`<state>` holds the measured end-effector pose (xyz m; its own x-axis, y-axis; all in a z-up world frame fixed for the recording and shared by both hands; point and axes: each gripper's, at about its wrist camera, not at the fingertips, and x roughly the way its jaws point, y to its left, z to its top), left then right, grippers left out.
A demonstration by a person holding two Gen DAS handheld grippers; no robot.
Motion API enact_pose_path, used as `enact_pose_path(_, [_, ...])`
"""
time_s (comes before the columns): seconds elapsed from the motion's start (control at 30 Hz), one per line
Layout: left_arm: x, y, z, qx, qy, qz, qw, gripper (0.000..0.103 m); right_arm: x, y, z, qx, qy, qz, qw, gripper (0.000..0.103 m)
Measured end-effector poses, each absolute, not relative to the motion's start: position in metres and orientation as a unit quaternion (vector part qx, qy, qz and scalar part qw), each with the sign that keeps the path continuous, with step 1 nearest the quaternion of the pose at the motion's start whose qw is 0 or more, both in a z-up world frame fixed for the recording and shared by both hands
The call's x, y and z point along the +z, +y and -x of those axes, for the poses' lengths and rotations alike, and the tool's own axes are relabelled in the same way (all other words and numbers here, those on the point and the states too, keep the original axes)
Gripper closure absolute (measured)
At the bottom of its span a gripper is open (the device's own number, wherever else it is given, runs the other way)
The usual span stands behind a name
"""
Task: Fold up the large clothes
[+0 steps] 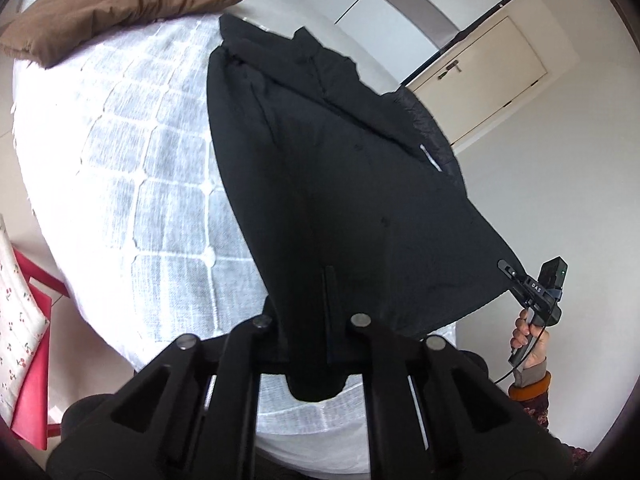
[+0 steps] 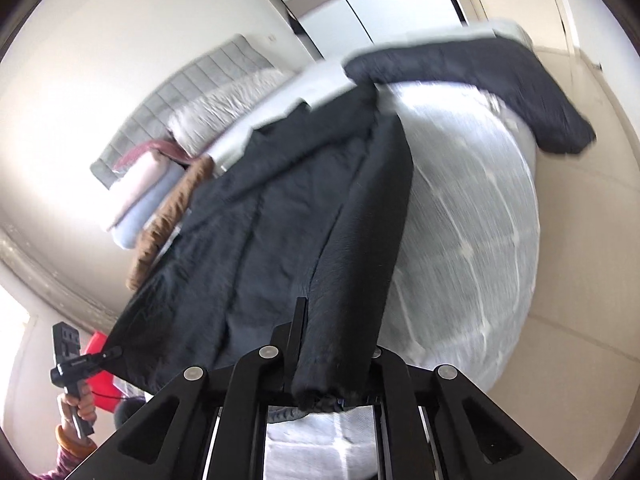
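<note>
While the left claw is pinched onto one bottom corner of the long black wool coat, the right claw is clamped on the opposite hem corner. From both claws the coat stretches toward twelve o'clock, hem raised, collar end lying on the bed's white checked cover. A brown cushion rests at ten o'clock.

The letters "DAS" stand on the right tongs body.
</note>
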<state>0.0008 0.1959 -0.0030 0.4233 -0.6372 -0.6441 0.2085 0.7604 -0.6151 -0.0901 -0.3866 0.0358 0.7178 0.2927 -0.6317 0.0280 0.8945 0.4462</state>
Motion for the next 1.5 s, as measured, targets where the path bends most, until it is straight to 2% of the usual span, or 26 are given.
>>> enact_pose_path(0.23, [0.038, 0.192, 0.009, -0.293, 0.429, 0.218, 0.826, 0.094, 0.079, -0.362, 0.1, 0.088, 0.32, -0.181, 0.926, 0.094])
enact_pose_path(0.43, [0.059, 0.21, -0.004, -0.306, 0.397, 0.252, 0.828, 0.094, 0.106, -0.374, 0.098, 0.09, 0.292, -0.199, 0.931, 0.094])
enact_pose_path(0.6, [0.079, 0.229, -0.065, -0.286, 0.365, 0.289, 0.837, 0.093, 0.134, -0.409, 0.053, 0.073, 0.258, -0.249, 0.931, 0.094])
enact_pose_path(0.9, [0.107, 0.196, -0.213, -0.232, 0.325, 0.248, 0.882, 0.092, 0.171, -0.426, -0.095, 0.017, 0.239, -0.229, 0.943, 0.094])
enact_pose_path(1.17, [0.053, 0.164, -0.351, -0.176, 0.351, 0.227, 0.891, 0.092, 0.136, -0.429, -0.238, -0.025, 0.267, -0.203, 0.942, 0.094])
enact_pose_path(1.33, [-0.012, 0.146, -0.414, -0.146, 0.386, 0.232, 0.881, 0.09, 0.08, -0.434, -0.318, -0.053, 0.309, -0.201, 0.928, 0.093])
enact_pose_path(1.5, [-0.069, 0.129, -0.451, -0.121, 0.419, 0.196, 0.878, 0.089, 0.017, -0.439, -0.372, -0.092, 0.347, -0.18, 0.916, 0.092])
